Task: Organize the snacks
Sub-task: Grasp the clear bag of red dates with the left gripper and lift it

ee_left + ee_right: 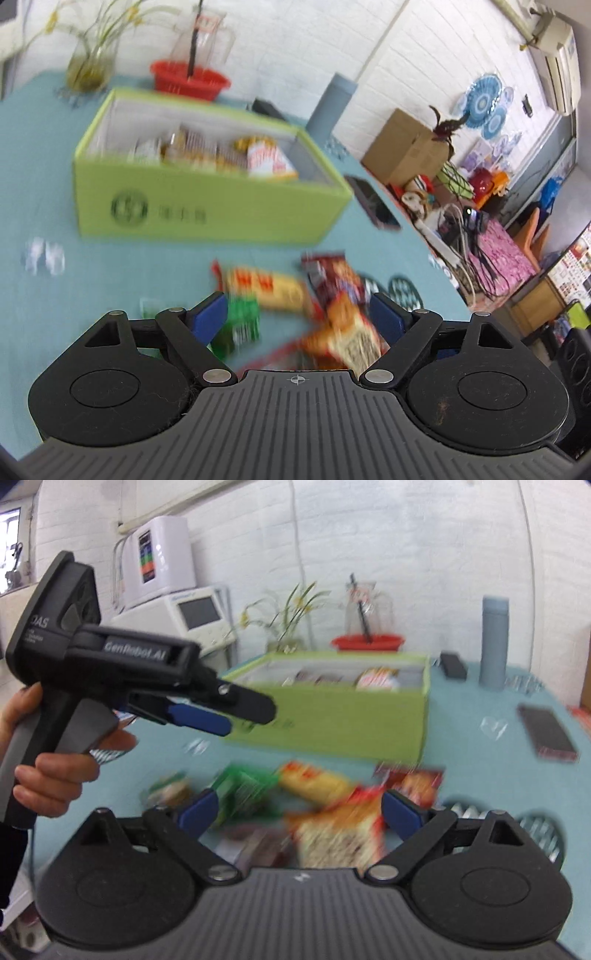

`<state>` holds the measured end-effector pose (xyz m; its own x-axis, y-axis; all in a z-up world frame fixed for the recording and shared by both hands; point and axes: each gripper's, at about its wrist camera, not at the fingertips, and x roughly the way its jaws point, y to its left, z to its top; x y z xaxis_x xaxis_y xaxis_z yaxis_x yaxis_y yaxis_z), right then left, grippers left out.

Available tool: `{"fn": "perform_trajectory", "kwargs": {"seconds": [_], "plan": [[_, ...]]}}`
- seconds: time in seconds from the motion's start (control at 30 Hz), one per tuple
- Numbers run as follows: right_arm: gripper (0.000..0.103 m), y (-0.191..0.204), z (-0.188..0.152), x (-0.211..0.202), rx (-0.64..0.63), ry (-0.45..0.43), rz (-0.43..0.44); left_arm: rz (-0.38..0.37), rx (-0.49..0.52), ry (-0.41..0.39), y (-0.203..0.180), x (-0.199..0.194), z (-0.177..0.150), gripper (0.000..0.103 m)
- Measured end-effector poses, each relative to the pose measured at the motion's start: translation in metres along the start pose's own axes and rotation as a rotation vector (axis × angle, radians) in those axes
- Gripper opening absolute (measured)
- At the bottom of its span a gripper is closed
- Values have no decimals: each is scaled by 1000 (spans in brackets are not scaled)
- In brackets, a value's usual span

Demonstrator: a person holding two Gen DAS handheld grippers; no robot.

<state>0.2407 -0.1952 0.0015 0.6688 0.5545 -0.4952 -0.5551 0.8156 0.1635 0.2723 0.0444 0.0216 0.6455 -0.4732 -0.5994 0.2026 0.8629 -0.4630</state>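
Hovering over the snack pile w/ both grippers wide open, nothing held: right gripper (299,808) sits closest, the orange packet (338,830) lying btwn its fingers, long axis pointing roughly away from the cam. Left gripper (299,314) is spread above the same heap. Green box (332,709) w/ snacks already inside sits just behind, farther along the teal table (480,768).

Bright even daylight, no hard shadows; heavy motion blur on tabletop; fisheye bending, dark corners

white brick wall (424,554), teal table (33,155), cardboard box (410,147) by wall, air conditioner (557,55) high up
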Motion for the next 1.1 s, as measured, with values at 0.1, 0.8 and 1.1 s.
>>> {"fn": "perform_trajectory", "kwargs": {"seconds": [0.1, 0.8, 1.1], "plan": [[94, 30, -24, -4, -13, 39, 61, -25, -80, 40, 10, -5, -31, 72], [94, 96, -36, 42, -121, 134, 31, 63, -194, 22, 57, -41, -68, 72], [94, 96, -51, 25, -96, 158, -9, -20, -156, 69, 38, -32, -75, 72]]}}
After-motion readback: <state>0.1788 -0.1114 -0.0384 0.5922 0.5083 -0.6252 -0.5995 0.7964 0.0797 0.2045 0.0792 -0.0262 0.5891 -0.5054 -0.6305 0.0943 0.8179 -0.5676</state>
